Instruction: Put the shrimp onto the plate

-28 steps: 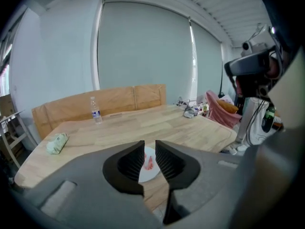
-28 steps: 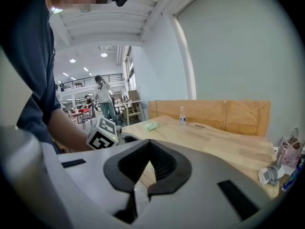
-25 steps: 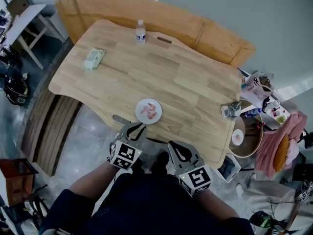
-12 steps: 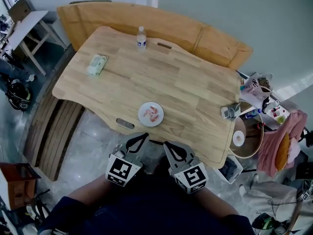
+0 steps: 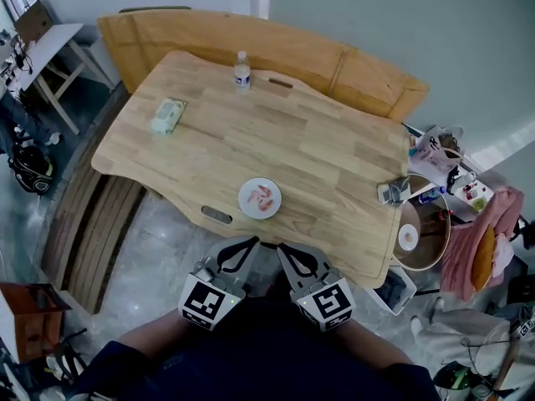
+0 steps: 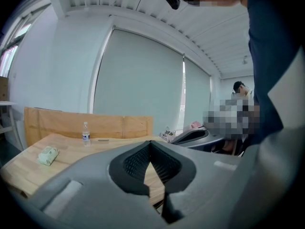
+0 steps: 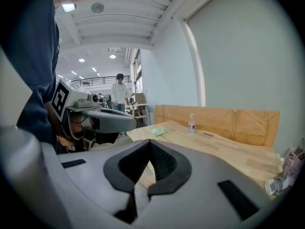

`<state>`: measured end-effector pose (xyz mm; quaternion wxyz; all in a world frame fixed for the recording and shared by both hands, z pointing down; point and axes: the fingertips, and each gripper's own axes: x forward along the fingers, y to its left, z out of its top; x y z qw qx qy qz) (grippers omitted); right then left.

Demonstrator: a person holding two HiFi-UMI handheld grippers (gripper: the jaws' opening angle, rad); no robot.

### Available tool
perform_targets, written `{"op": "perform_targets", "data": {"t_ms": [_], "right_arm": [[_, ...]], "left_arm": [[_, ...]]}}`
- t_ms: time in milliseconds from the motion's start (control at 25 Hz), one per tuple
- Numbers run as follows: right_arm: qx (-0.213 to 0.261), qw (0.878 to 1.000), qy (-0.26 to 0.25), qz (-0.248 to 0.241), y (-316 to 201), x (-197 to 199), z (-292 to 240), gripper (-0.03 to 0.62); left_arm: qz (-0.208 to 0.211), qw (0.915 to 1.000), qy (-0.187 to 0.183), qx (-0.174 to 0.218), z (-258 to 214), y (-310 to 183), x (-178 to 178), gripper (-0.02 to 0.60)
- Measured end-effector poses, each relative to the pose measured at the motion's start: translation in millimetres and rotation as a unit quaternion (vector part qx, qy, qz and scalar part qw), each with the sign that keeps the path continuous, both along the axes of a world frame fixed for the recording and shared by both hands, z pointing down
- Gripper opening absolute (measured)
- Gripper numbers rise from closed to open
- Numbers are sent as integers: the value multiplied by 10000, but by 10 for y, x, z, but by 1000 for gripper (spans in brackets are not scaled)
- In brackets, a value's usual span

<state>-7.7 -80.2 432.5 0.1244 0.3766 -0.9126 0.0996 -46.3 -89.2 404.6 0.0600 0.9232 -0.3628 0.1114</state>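
Note:
A small white plate point(image 5: 259, 198) sits near the front edge of the wooden table point(image 5: 318, 157), with pink shrimp point(image 5: 264, 196) lying on it. Both grippers are held close to my body, off the table and below its front edge. My left gripper point(image 5: 249, 242) is shut and holds nothing; its jaws meet at the tip point(image 6: 150, 143). My right gripper point(image 5: 281, 247) is likewise shut and empty point(image 7: 150, 142). The plate does not show in either gripper view.
A water bottle point(image 5: 242, 69) stands at the table's far edge and a green wipes pack point(image 5: 167, 115) lies at its left. A wooden bench point(image 5: 351, 65) runs behind. A cluttered round side table point(image 5: 420, 234) stands at the right. A person point(image 7: 119, 92) stands far off.
Both grippers have drawn back toward my body, away from the plate. The plate with the shrimp stays where it was on the table.

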Motion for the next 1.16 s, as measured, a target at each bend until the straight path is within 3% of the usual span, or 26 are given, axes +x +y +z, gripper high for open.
{"op": "perform_targets", "data": {"t_ms": [1160], "right_arm": [[-30,9999,50,-121,-42,-43,-9,9]], "left_arm": [[-96,9999,114,-59,25,-33,-45,6]]}}
